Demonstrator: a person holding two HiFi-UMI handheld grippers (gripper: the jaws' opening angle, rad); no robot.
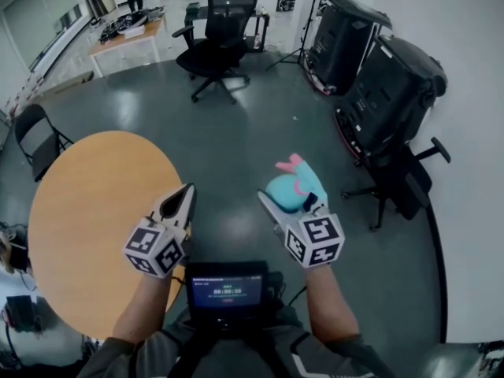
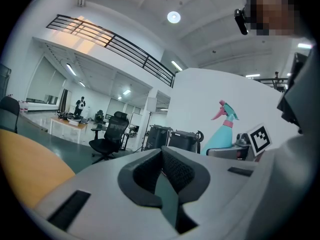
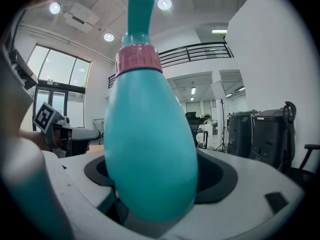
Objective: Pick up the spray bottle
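A teal spray bottle (image 1: 292,187) with a pink collar and trigger is held up in the air by my right gripper (image 1: 290,203), which is shut on its body. In the right gripper view the bottle (image 3: 149,134) fills the middle, neck upward, squeezed between the grey jaws. The left gripper view catches the same bottle (image 2: 223,129) at the right, beside the right gripper's marker cube. My left gripper (image 1: 183,196) is shut with nothing in it, hovering at the right edge of the round wooden table (image 1: 87,219).
A black office chair (image 1: 218,42) stands on the grey floor ahead. Two large black cases (image 1: 378,77) and another chair sit by the white wall at right. A folding chair (image 1: 35,138) is left of the table. A small screen (image 1: 227,290) hangs at the person's chest.
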